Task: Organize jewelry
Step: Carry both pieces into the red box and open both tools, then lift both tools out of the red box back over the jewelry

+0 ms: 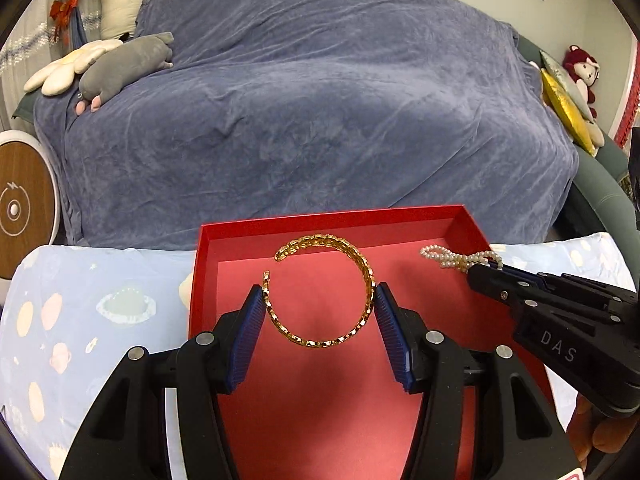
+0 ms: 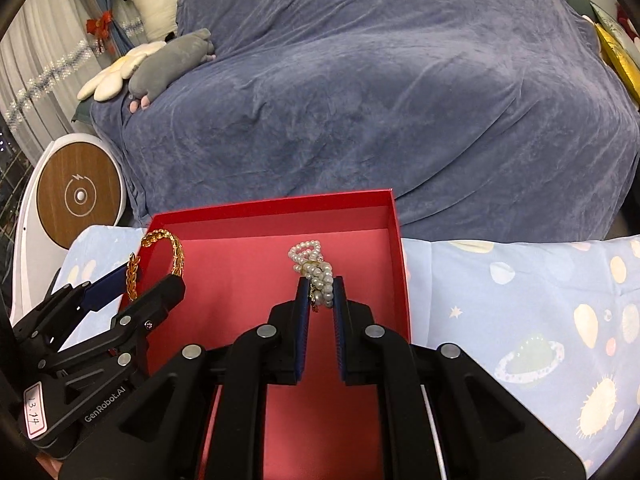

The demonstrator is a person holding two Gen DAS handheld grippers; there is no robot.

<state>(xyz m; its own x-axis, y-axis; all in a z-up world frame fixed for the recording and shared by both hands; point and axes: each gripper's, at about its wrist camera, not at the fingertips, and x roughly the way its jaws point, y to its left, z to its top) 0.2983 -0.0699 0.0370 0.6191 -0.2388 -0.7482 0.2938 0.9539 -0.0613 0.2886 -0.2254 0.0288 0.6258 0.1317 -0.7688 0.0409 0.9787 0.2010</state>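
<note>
The likeliest slip is the gold bangle [image 1: 320, 292] springing out sideways – it is an open hoop pinched only across its width by the left gripper [image 1: 320, 308], the blue pads [image 1: 250, 320] pressing on its two outer edges, so a small twist or a brush against the wall of the red box [image 1: 328, 216] could flip it free. The pearl strand [image 2: 314, 270] carries a different risk: the right gripper [image 2: 322, 300] is clenched on just one bunched part, loose loops stick out ahead of the fingertips, and they could snag the box rim or slide out if the squeeze eases. Both pieces are held above the box's pink floor, the bangle toward the left side, the pearls toward the right wall – neither looks set down yet. The two grippers are near each other over the box, so a knock between them is possible on release
</note>
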